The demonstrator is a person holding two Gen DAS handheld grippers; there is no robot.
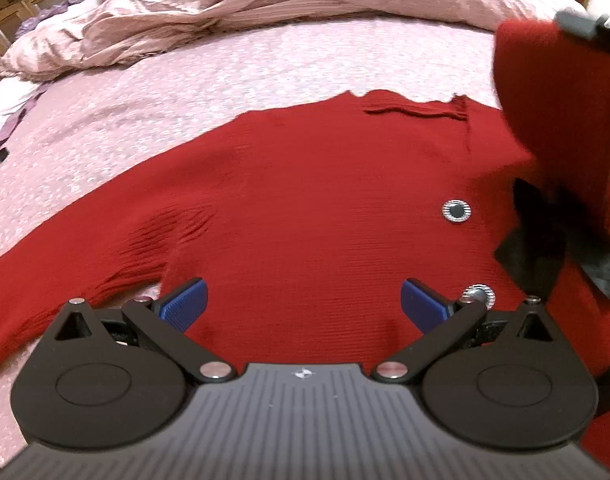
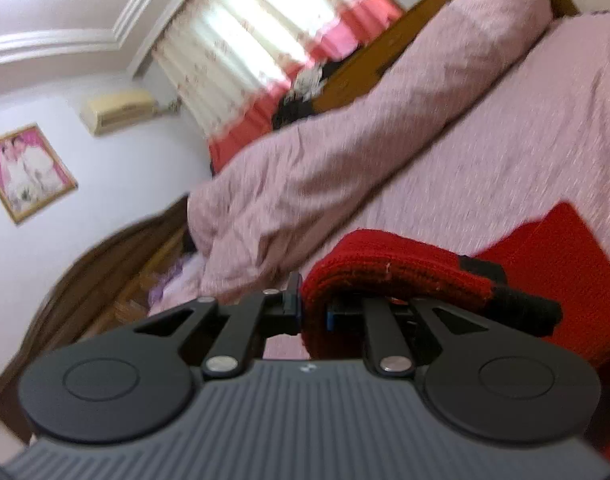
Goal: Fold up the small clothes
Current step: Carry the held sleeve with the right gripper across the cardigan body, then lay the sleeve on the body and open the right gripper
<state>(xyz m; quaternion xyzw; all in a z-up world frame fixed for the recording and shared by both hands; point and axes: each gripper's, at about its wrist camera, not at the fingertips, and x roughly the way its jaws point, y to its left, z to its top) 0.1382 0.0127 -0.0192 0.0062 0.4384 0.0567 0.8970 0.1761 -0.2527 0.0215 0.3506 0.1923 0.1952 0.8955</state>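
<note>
A small red knit cardigan (image 1: 305, 200) with silver buttons (image 1: 457, 211) and a black bow (image 1: 545, 248) lies spread flat on the pink bedspread (image 1: 185, 80). My left gripper (image 1: 304, 306) is open, its blue pads just above the garment's near part. My right gripper (image 2: 313, 312) is shut on a red sleeve or edge (image 2: 393, 268) of the cardigan, lifted above the bed. In the left wrist view that lifted red fabric (image 1: 557, 112) hangs at the upper right under the right gripper (image 1: 585, 24).
A rumpled pink duvet (image 1: 225, 4) lies at the far side of the bed. A wooden headboard (image 2: 105, 272), curtains (image 2: 257, 52), an air conditioner (image 2: 119, 110) and a framed picture (image 2: 25, 170) appear in the tilted right wrist view.
</note>
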